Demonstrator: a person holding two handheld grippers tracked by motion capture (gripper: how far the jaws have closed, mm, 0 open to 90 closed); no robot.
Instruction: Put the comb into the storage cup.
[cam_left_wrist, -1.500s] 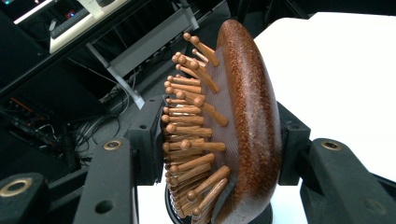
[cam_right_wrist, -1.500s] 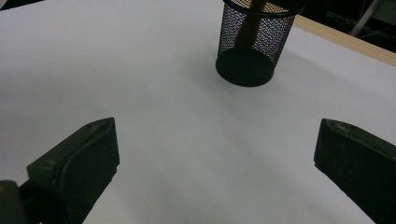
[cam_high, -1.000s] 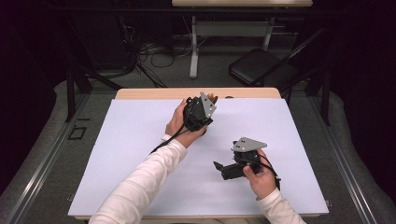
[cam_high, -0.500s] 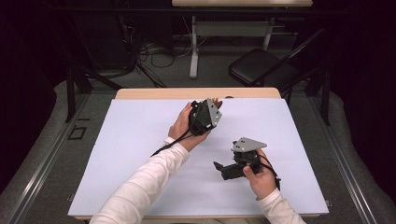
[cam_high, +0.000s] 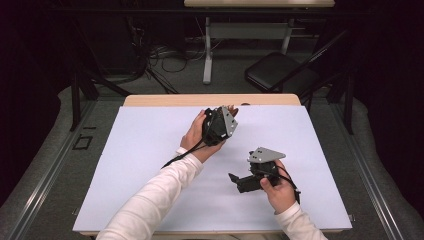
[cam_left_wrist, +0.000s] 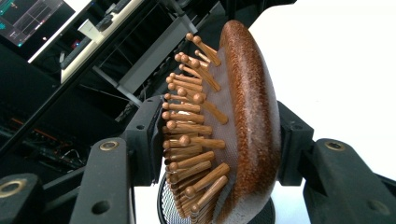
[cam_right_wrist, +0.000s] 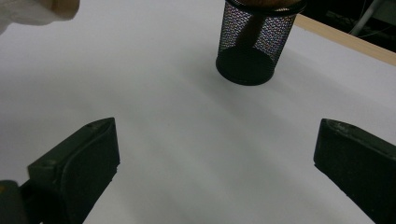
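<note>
Two grippers work over a white table (cam_high: 140, 165). On the left, the left gripper (cam_high: 220, 125) is held up near the far edge, and in the left gripper view its jaws pinch a wooden brush (cam_left_wrist: 233, 130) by the head: one jaw presses the pin side, the other the rounded brown back. The brush stands roughly upright with a slight tilt, its wooden pins pointing to that view's left. Below the head, the rim of a black mesh cup (cam_left_wrist: 164, 205) shows, and the brush reaches down into it. In the right gripper view the same cup (cam_right_wrist: 254, 46) stands upright on the table near the wooden edge, with the brush handle (cam_right_wrist: 252, 28) visible through the mesh inside.

To the right and nearer the person, the right gripper (cam_high: 239, 181) lies low over the table, pointing left. Its jaws are spread wide with nothing between them but bare table, well apart from the cup.
</note>
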